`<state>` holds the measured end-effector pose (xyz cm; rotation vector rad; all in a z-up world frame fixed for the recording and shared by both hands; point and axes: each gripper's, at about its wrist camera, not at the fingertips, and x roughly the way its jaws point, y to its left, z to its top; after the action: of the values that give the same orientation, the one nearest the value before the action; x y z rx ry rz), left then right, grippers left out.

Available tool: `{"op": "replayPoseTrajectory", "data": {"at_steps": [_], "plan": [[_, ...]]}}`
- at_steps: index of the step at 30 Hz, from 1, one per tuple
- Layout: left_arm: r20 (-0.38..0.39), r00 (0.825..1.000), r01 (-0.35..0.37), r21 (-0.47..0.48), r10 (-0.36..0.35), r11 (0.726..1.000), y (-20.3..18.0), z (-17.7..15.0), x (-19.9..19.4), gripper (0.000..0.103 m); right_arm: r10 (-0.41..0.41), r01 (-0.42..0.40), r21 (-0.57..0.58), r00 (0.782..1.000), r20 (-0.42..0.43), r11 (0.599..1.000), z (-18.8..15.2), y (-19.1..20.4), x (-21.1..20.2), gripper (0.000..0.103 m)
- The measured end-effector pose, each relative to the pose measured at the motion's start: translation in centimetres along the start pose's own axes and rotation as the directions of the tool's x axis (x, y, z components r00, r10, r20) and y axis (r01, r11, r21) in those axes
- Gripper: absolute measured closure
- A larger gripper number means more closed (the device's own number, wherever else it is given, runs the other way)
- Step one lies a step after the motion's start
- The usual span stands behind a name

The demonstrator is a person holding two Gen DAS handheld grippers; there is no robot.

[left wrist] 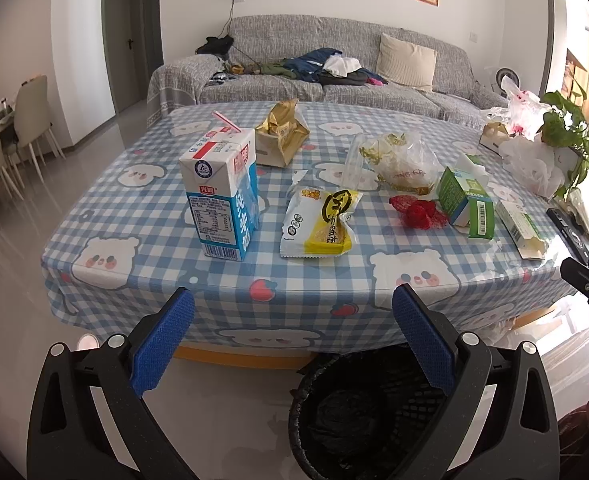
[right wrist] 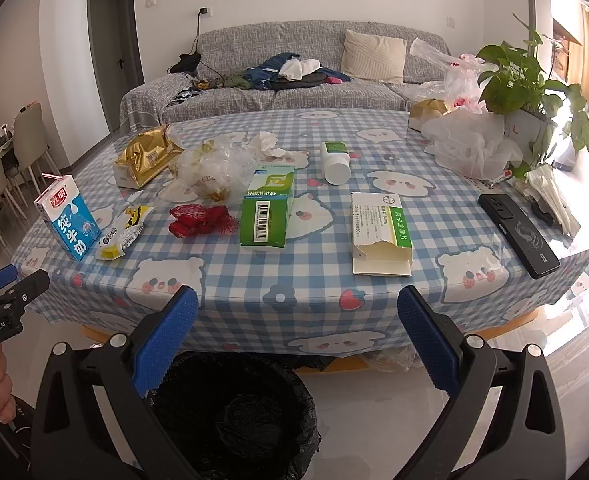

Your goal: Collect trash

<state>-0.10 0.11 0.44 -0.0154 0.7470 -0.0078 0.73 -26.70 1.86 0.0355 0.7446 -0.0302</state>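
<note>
Left wrist view shows the trash spread over my checked tablecloth (left wrist: pixel 142 216), and I place each piece by the blue milk carton (left wrist: pixel 222 196) standing upright near the front edge. Just right of the carton lies a yellow snack wrapper (left wrist: pixel 320 222), and further right a red mesh net (left wrist: pixel 416 211) beside a green medicine box (left wrist: pixel 466 200). Behind the carton sits a crumpled gold bag (left wrist: pixel 280 132); behind and to its right is a clear plastic bag (left wrist: pixel 398 160). Below the table edge, in front of the carton and to its right, stands a bin with a black liner (left wrist: pixel 354 412). My left gripper (left wrist: pixel 294 344) hangs in front of the table with its blue pads wide apart and nothing between them.

Right wrist view has my right gripper (right wrist: pixel 294 340) equally spread and empty over the same bin (right wrist: pixel 234 412). Far right of the carton (right wrist: pixel 68 220) lie a torn white and green box (right wrist: pixel 380 232), a white pill bottle (right wrist: pixel 334 162) on its side and a black phone (right wrist: pixel 518 234)
</note>
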Motion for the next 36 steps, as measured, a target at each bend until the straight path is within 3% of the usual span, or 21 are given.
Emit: {"op": "replayPoseTrajectory", "data": {"at_steps": [25, 36], "plan": [[0.008, 1.000, 0.028, -0.002, -0.028, 1.000, -0.2, 0.1, -1.3, 0.006, -0.002, 0.003, 0.005, 1.000, -0.024, 1.000, -0.3, -0.2, -1.0, 0.008], [-0.024, 0.999, 0.048, 0.000, -0.048, 0.999, -0.5, 0.5, -0.1, 0.006, 0.020, -0.019, 0.016, 0.998, -0.054, 1.000, 0.5, -0.4, 0.2, 0.007]]}}
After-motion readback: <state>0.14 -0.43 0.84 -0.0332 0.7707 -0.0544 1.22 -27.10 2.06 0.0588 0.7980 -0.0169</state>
